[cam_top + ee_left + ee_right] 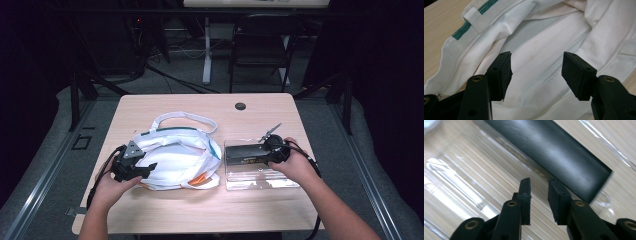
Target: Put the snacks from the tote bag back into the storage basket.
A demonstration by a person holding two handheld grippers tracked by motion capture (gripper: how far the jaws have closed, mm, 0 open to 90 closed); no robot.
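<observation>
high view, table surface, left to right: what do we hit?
left gripper → white cloth bag → clear plastic tray with a black box in it → right gripper, held at the box's right end, jaws nearly closed with nothing visibly between them.

We see a light wood table (pixel 165 205) w/ a white cloth bag (pixel 180 157) lying left-centre & a clear plastic tray (pixel 260 180) just beside it, right
</observation>
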